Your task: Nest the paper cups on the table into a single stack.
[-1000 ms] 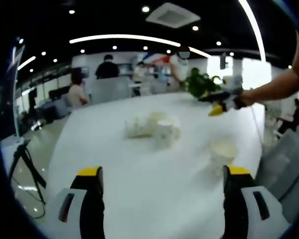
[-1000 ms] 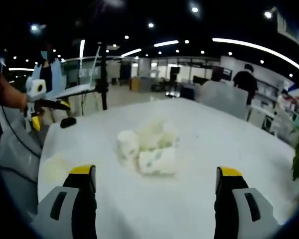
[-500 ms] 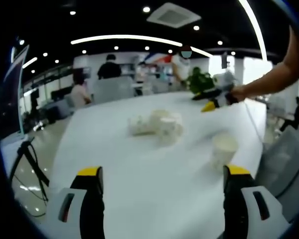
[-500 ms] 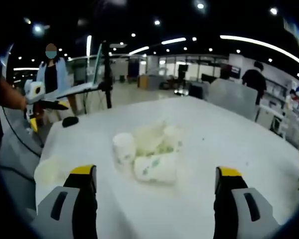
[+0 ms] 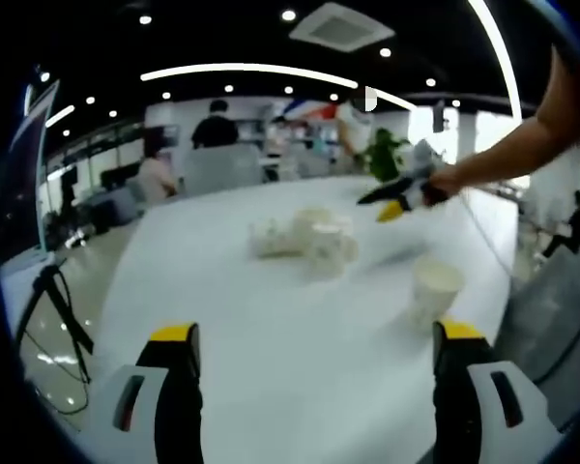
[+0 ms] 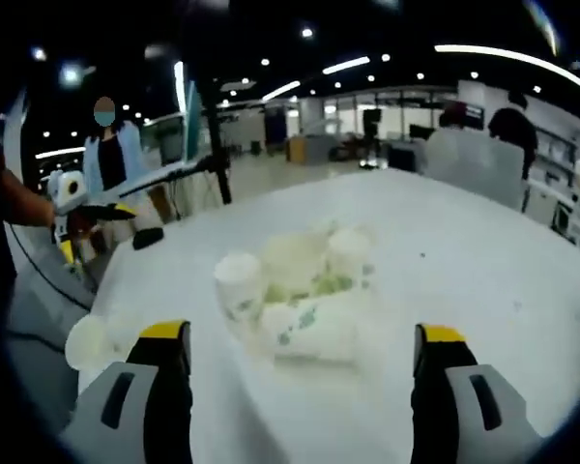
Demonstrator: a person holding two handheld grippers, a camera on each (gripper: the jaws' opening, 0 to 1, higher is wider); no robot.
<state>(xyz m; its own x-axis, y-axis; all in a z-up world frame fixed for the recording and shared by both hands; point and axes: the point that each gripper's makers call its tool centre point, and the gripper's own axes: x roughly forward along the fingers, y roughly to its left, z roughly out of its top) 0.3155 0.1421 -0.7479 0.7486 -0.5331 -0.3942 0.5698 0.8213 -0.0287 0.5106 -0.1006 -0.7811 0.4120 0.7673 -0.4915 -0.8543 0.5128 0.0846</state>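
A cluster of white paper cups sits mid-table, some upright, some lying on their sides. One more cup stands alone, nearer my right-hand jaw. My left gripper is open and holds nothing, well short of all cups. A person's arm brings the right gripper over the table just right of the cluster. In the right gripper view the cluster lies close ahead, with an upright cup and a lying cup. My right gripper is open and holds nothing. The lone cup stands near the left table edge. The left gripper shows far left.
The white table is large, with its edge close on the right. A small black object lies near the far left edge. A green plant stands at the far end. A tripod stands on the floor; people and chairs are beyond.
The right gripper has come lower and closer to the cup cluster, which looks larger in its view. In the left gripper view it has shifted left toward the cluster. Cups unmoved.
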